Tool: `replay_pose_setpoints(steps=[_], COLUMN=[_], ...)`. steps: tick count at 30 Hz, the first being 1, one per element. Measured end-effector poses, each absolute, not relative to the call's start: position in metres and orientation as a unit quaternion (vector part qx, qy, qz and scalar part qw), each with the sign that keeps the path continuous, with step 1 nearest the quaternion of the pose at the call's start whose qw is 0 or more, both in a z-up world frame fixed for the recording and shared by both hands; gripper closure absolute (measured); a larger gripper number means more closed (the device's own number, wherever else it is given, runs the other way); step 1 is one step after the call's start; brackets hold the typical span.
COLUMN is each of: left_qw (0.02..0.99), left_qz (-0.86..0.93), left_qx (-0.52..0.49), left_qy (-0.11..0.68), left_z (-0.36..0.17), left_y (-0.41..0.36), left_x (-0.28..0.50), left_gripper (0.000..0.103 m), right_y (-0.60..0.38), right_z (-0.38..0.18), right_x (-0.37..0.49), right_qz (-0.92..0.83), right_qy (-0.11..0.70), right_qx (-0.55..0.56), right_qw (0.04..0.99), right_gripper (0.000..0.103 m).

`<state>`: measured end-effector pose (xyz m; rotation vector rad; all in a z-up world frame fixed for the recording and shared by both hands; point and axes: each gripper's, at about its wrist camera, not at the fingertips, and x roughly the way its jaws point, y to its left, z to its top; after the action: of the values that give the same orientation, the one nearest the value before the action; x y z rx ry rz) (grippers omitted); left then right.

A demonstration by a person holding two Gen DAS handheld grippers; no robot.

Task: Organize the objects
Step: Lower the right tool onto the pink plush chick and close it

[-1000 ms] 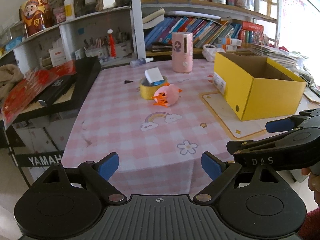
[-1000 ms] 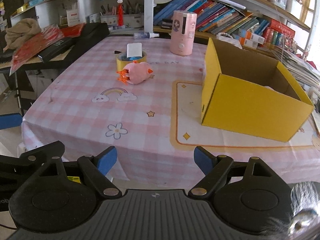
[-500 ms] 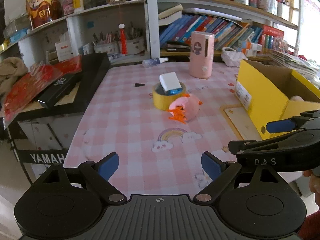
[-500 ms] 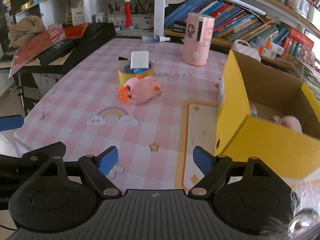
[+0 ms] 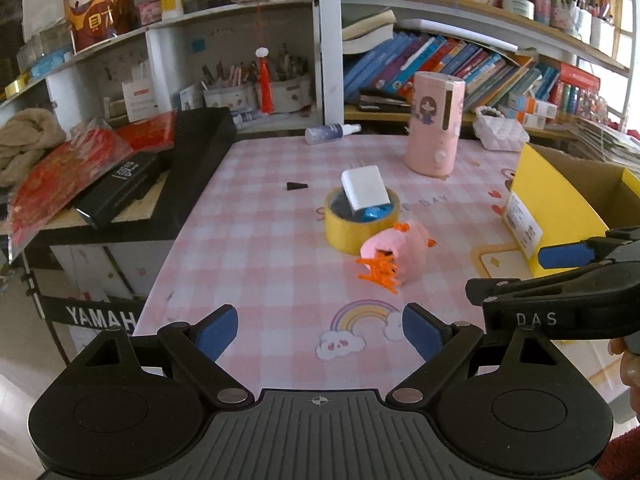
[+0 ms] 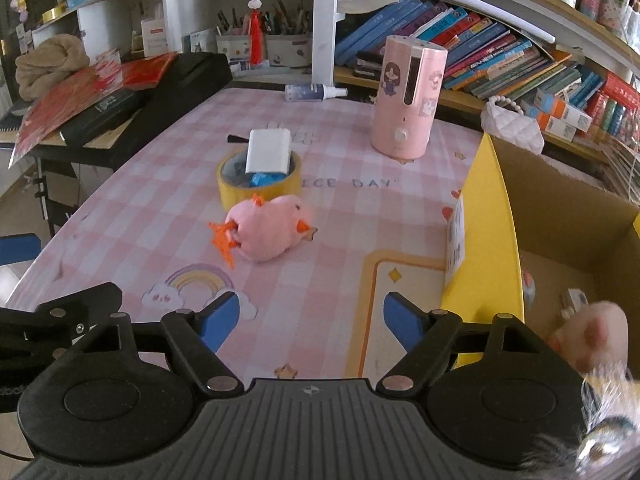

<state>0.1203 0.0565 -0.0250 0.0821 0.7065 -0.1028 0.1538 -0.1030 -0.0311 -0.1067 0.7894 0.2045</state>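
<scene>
Partly done: some items already in yellow box (image 6: 484, 216), right of frame. Pink plush (image 6: 268, 232), tape roll (image 6: 260, 188) w/ white block left on table (image 6: 352, 216), centre. Both hand-held grippers, left (image 5: 320, 332) & right (image 6: 312, 320), open, empty; right's jaws just been closing.

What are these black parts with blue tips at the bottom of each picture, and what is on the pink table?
They are two hand-held grippers, one in each hand of a person. Each carries a camera that looks forward along its two fingers, so one picture comes from the left gripper and the other from the right gripper. Both stand open and hold nothing; the right one's jaws have just been closing a little, with nothing between them. On the checked tablecloth lie a pink plush toy on its side, a yellow tape roll with a white block propped in it, a tall pink canister, a small spray bottle and an open yellow box.
</scene>
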Motion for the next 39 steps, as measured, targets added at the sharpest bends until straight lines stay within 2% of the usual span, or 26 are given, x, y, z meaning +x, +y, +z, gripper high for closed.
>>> replay_pose_setpoints(steps=[14,16,32,39], left_qw=[0.933,0.933,0.925,0.924], left_qz=[-0.034,-0.033,0.008,0.022], left_qx=[0.033,0.032,0.026,0.026], left_qy=[0.356,0.358,0.379,0.382], left_z=[-0.032,-0.033,-0.042,-0.042], left_y=[0.054,0.054,0.063,0.068], left_x=[0.149,0.153,0.176,0.181], left_gripper=[0.013,0.016,0.016,0.016], right_y=[-0.109,-0.109,-0.087,-0.080], right_z=[-0.033,-0.034,-0.045,-0.063], right_x=[0.197,0.204,0.253,0.272], right_qz=[0.103,0.104,0.156,0.165], right_qy=[0.382,0.384,0.416,0.448], right_qx=[-0.039,-0.036,0.002,0.025], right_qw=[0.918,0.917,0.896,0.878], right_gripper=[0.035,0.035,0.034,0.028])
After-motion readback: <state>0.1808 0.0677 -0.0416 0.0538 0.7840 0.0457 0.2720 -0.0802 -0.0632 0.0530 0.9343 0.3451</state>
